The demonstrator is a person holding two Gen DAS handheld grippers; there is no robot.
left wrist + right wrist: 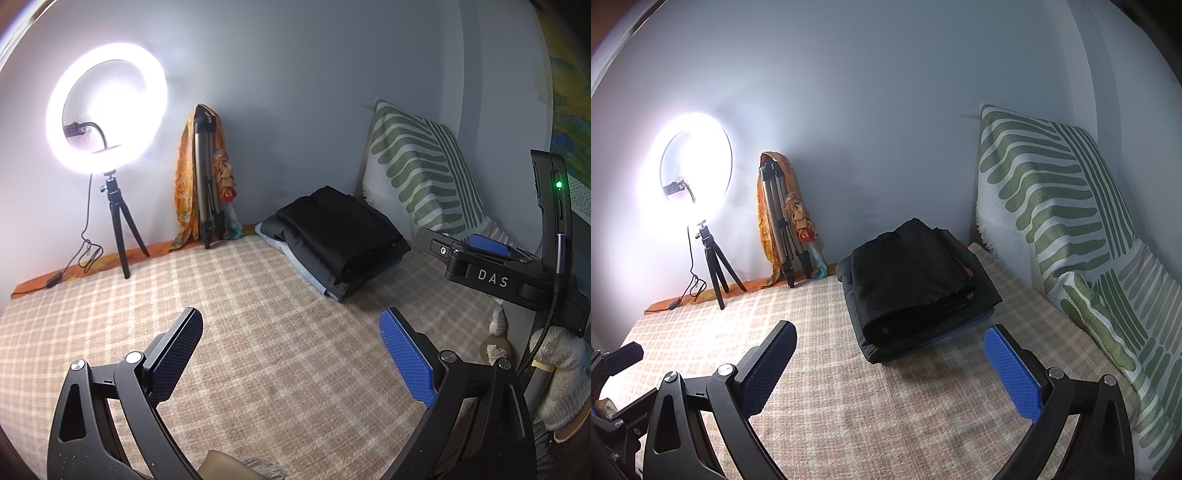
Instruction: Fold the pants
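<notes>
Both tools gape empty, left tool (291,354) and right tool (890,365). Folded black pants (908,273) hide garments stacked beneath, near the bed's (849,398) far edge beside a striped cushion (1052,199).

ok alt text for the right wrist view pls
A stack of folded dark pants lies on a beige checked bedspread, ahead of the open, empty right gripper. A lit ring light on a small tripod stands at back left; a green-striped pillow leans at right.
</notes>
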